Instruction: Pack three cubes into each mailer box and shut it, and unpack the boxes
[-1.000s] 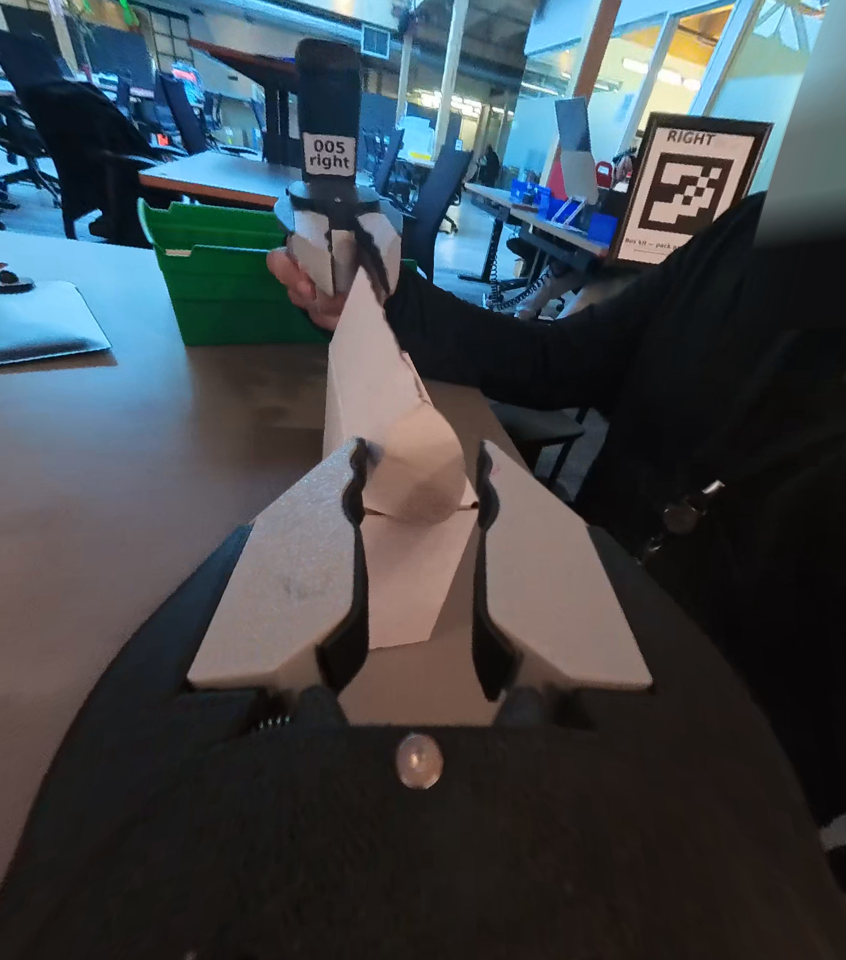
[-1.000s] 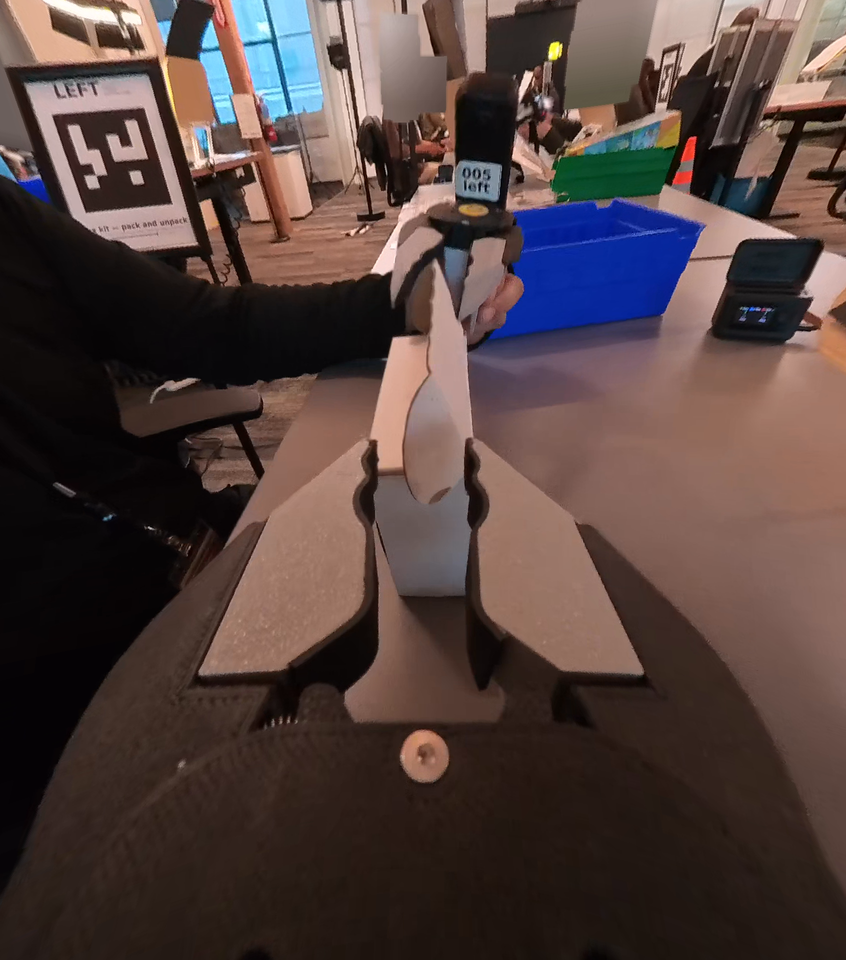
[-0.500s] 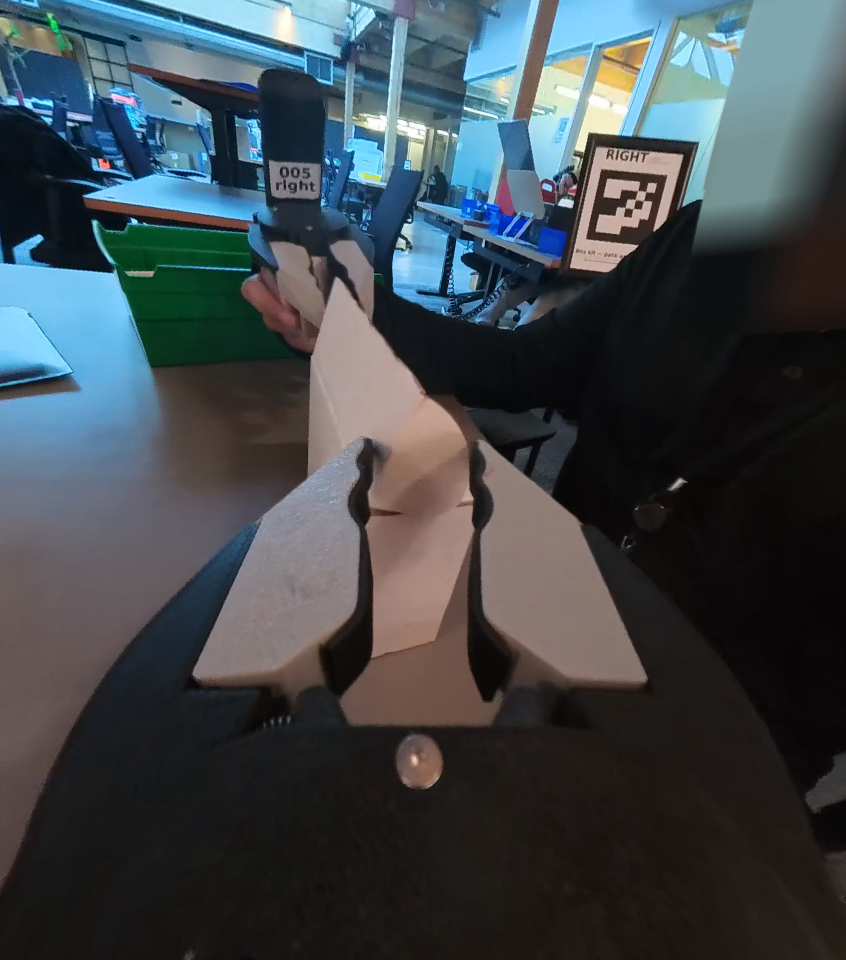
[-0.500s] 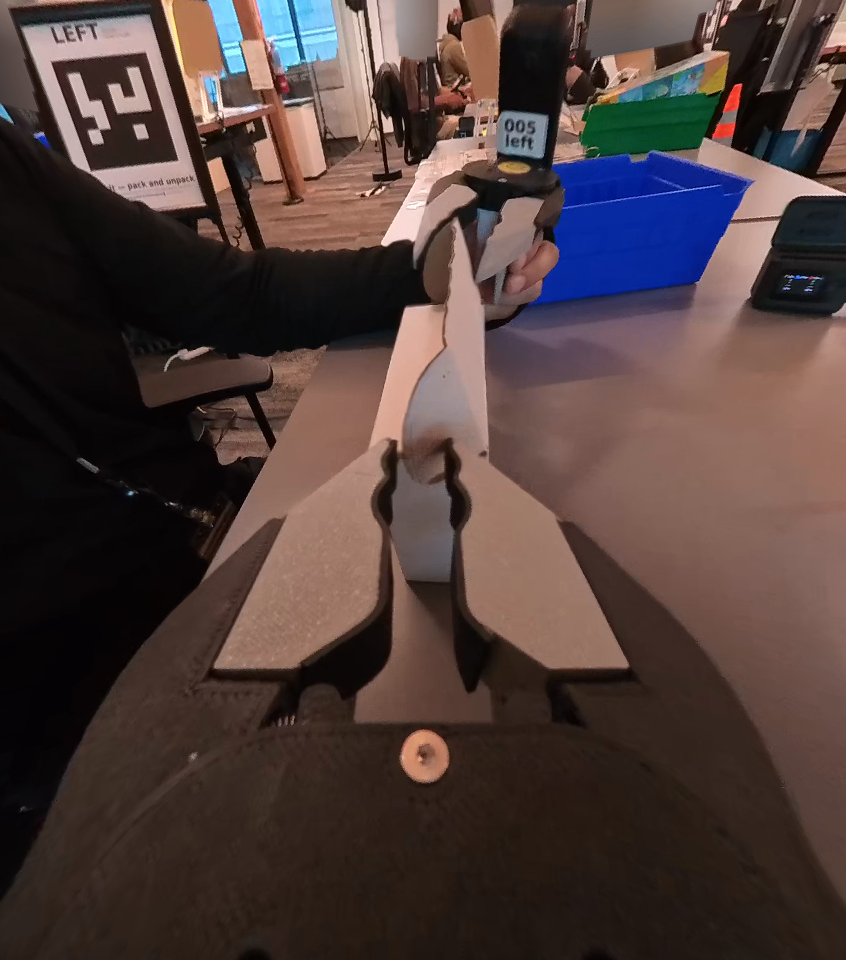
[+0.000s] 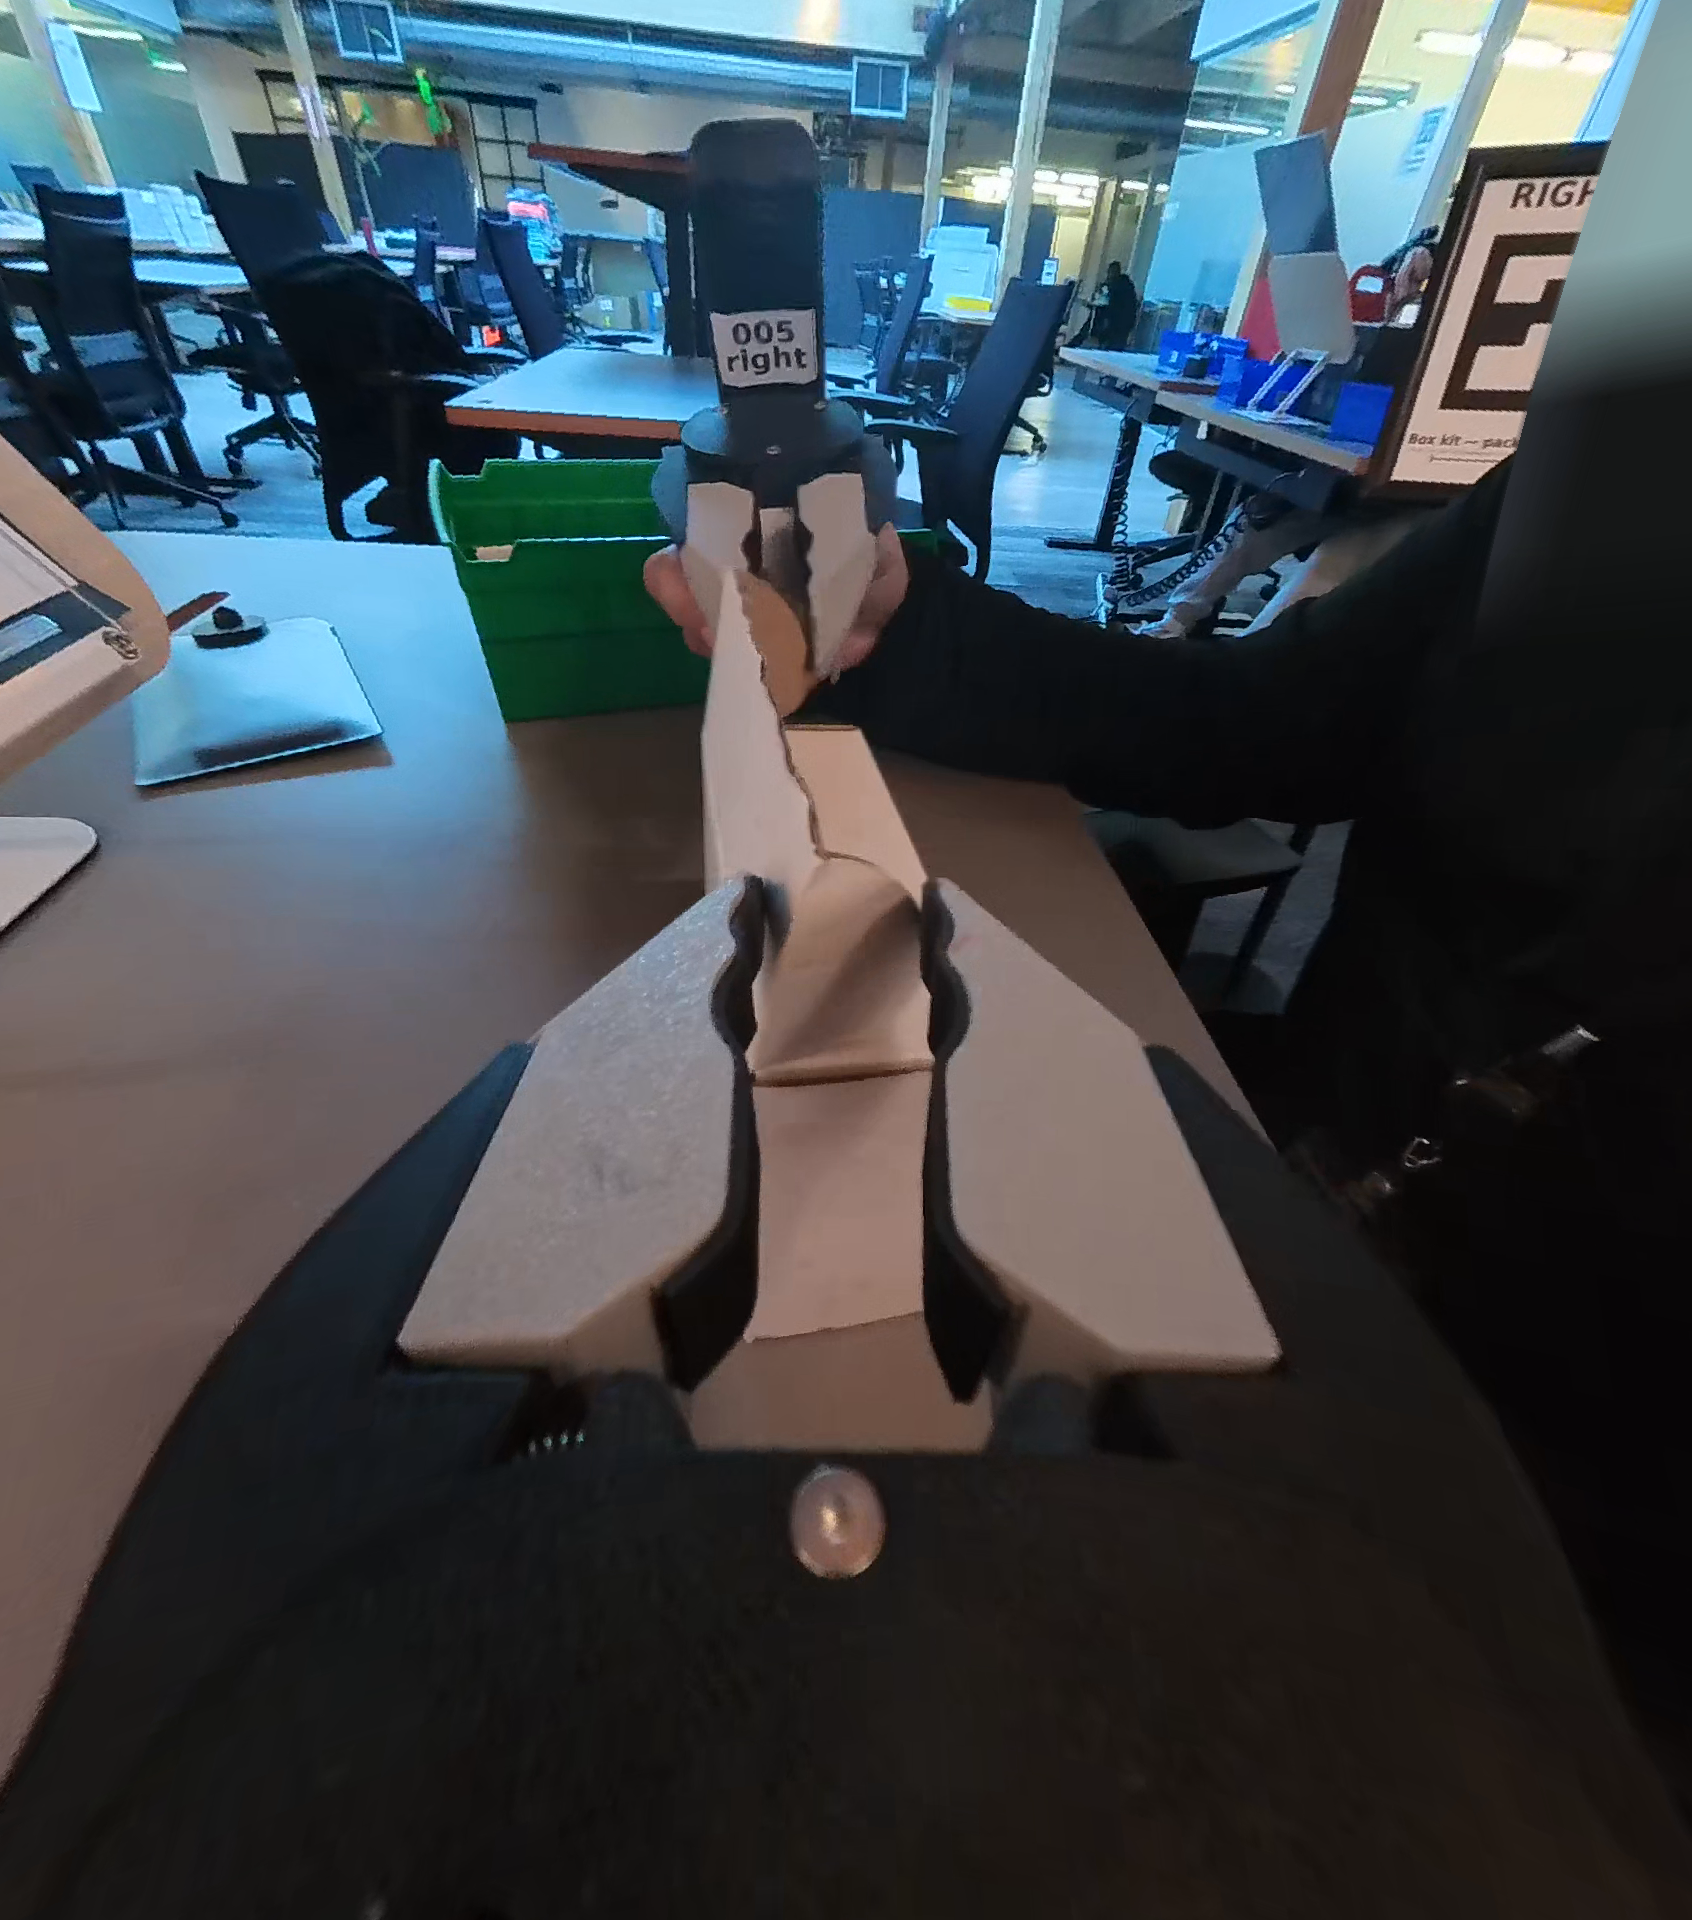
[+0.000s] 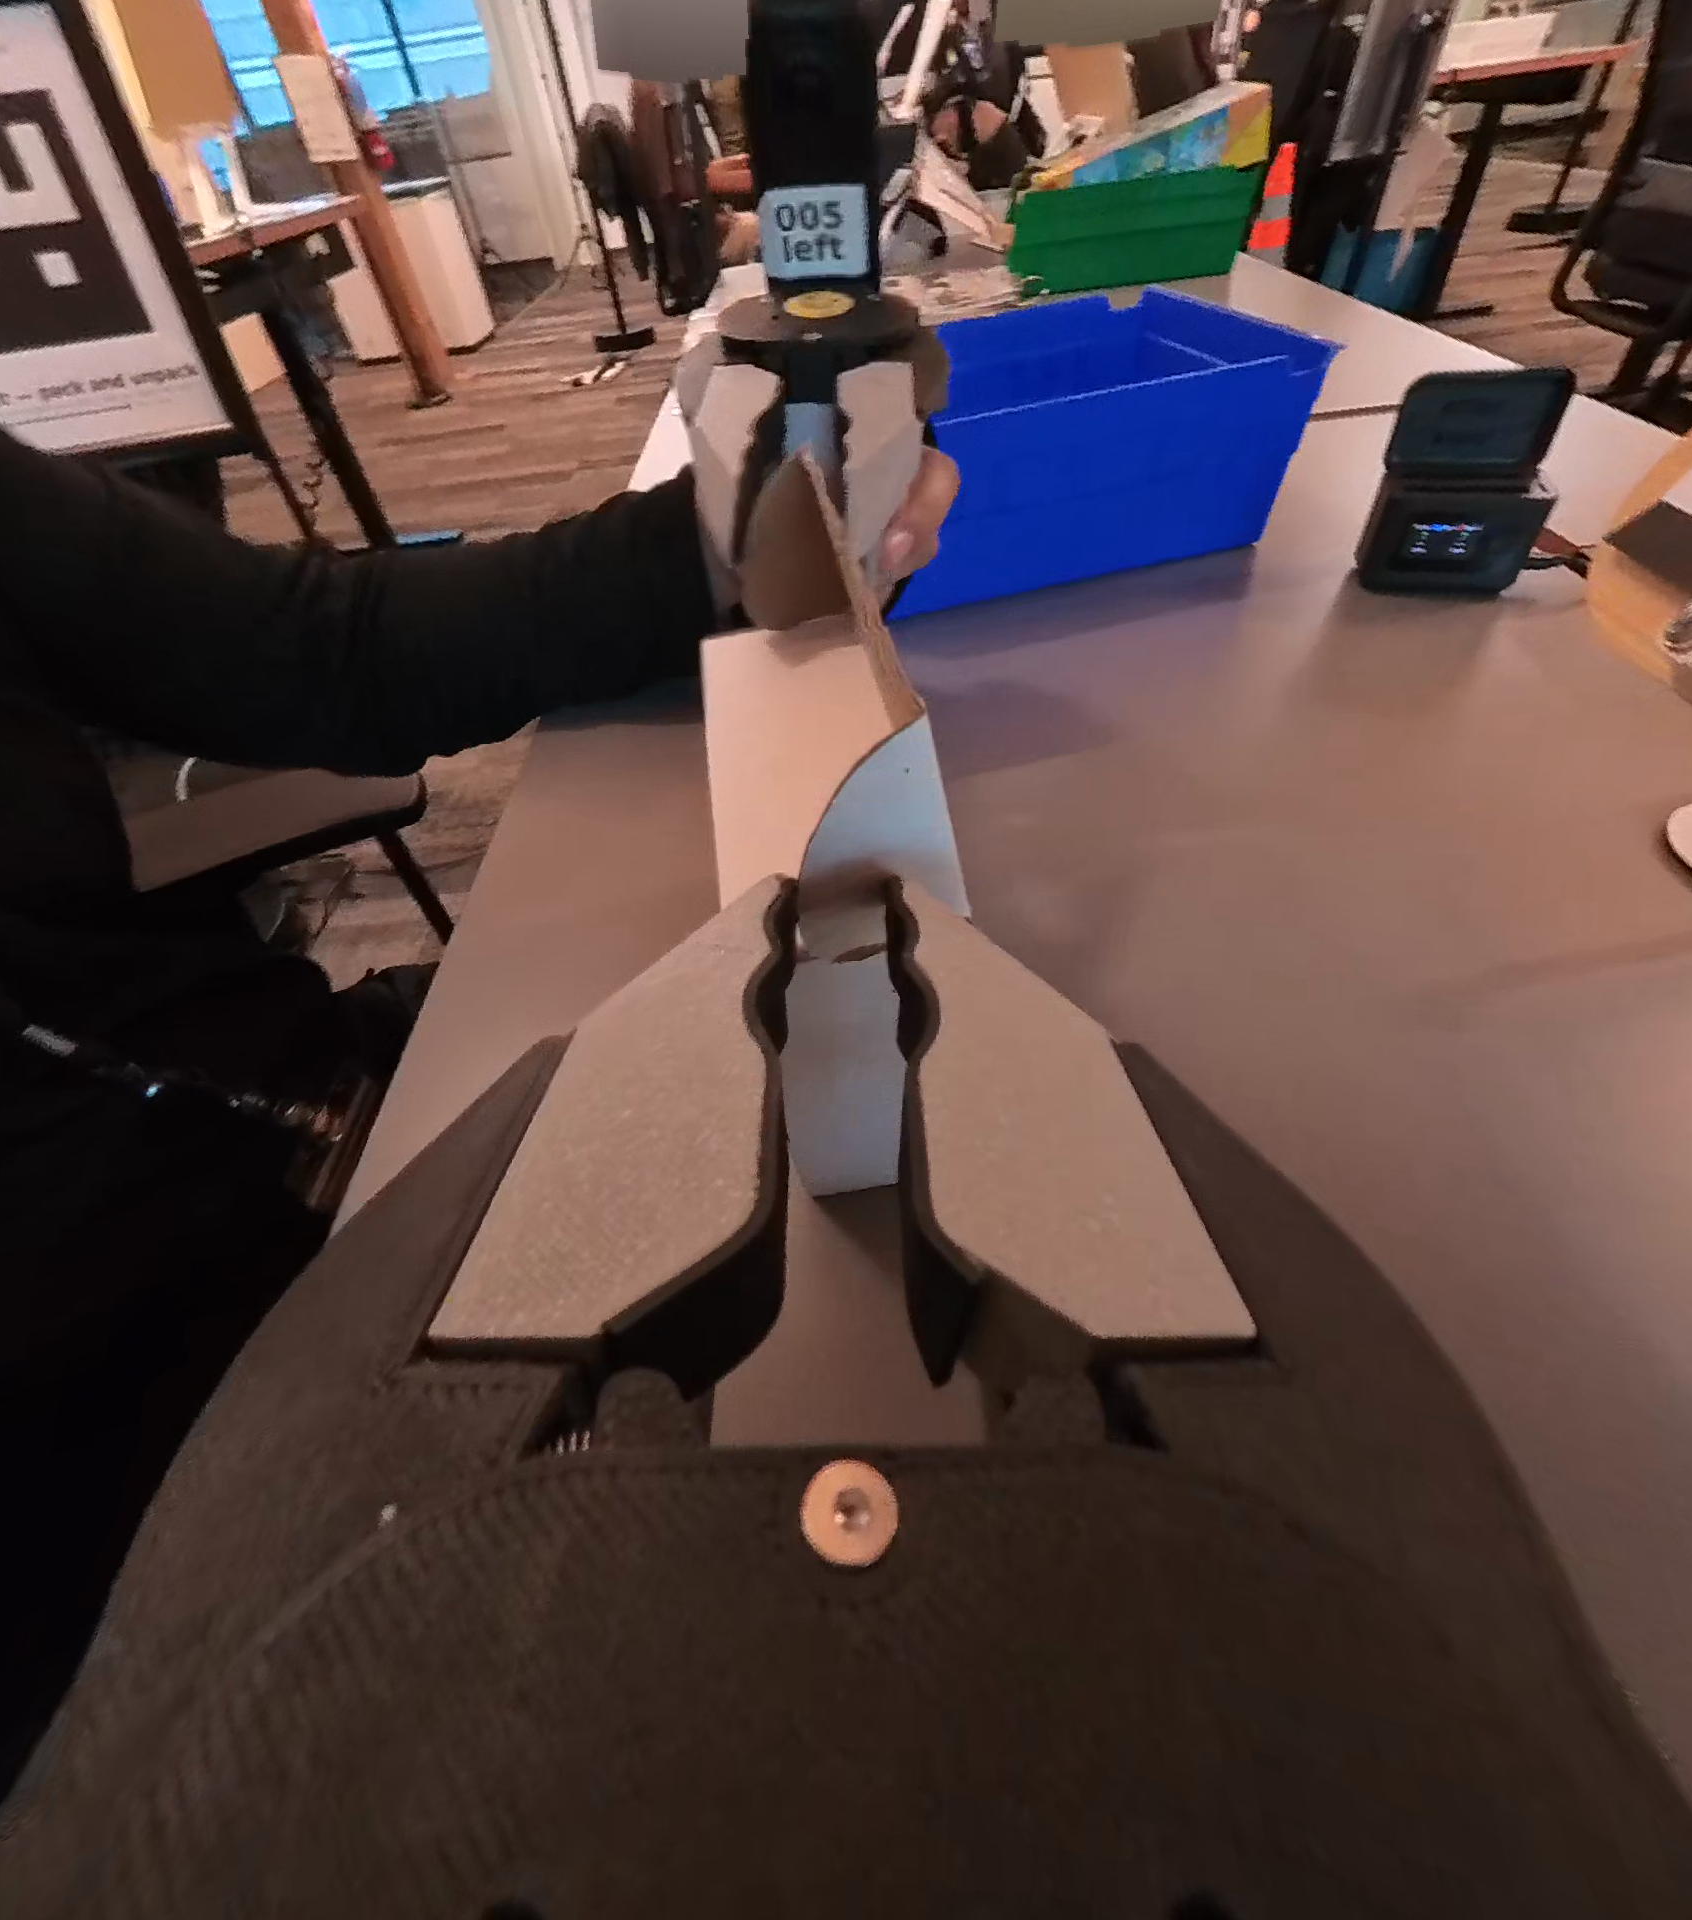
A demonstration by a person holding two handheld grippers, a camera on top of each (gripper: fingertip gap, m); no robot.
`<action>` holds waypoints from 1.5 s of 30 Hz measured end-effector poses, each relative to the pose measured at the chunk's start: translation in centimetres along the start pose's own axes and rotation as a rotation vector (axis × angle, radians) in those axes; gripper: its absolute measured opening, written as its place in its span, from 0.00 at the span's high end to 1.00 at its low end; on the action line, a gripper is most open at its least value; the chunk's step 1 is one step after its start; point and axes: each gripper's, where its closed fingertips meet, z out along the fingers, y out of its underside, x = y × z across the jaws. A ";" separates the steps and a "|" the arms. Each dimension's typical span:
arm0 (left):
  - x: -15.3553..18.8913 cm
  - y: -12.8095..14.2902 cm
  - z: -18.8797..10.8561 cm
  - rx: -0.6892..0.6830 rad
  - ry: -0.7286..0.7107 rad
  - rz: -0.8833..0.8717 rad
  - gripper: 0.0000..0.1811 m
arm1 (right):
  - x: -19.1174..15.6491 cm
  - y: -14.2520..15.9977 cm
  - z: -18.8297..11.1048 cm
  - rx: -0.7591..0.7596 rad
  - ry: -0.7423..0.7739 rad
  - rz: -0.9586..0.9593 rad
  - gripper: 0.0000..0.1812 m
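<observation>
The two claws face each other over the desk (image 5: 250, 987), one at each end of a long white mailer box (image 5: 821, 810). The left claw (image 5: 837, 935) pinches one end flap; the right claw (image 6: 842, 925) pinches the other. The box runs straight between them. Its inside is hidden.

Green bin (image 5: 572, 592) on brown table (image 5: 229, 935), blue bin (image 6: 1112, 447), small black device (image 6: 1465, 488), office chairs (image 5: 354, 353)

White mailer box (image 5: 800, 810); green bin (image 5: 561, 603); blue bin (image 6: 1112, 447)
</observation>
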 end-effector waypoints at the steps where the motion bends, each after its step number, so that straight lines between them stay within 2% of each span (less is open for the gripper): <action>1: 0.1 0.0 -0.1 0.005 0.010 -0.006 0.84 | 0.3 -0.1 0.2 0.001 0.019 0.009 0.92; 5: 0.5 0.0 -0.1 0.011 0.031 -0.011 0.83 | 0.5 -0.2 0.6 0.013 0.020 0.062 0.92; 8: 0.4 0.0 0.0 0.015 0.035 -0.019 0.83 | 0.1 -0.3 0.8 0.022 -0.009 0.072 0.88; 22: 1.1 0.1 -0.5 0.041 0.097 -0.054 0.81 | -0.4 1.1 0.6 -0.056 -0.012 -0.054 0.88; 26: 1.1 0.0 -0.6 0.042 0.103 -0.070 0.80 | -0.3 0.2 -0.3 0.028 -0.054 0.014 0.82; 30: 1.2 0.1 -0.6 0.034 0.091 -0.051 0.80 | 1.0 -1.2 -0.8 0.154 -0.053 0.075 0.70; 32: 1.2 0.1 -0.5 0.032 0.085 -0.046 0.81 | 1.3 -1.7 -1.0 0.200 -0.069 0.084 0.67; 37: 0.9 0.1 -0.4 0.034 0.068 -0.043 0.81 | 2.2 -2.2 -0.7 0.244 -0.100 0.030 0.71; 40: 0.8 0.0 -0.4 0.043 0.070 -0.055 0.81 | 2.1 -2.6 -0.1 0.230 -0.172 0.058 0.70; 45: 0.3 0.0 -0.4 0.046 0.052 -0.067 0.82 | 1.4 -1.7 1.1 0.142 -0.207 -0.002 0.81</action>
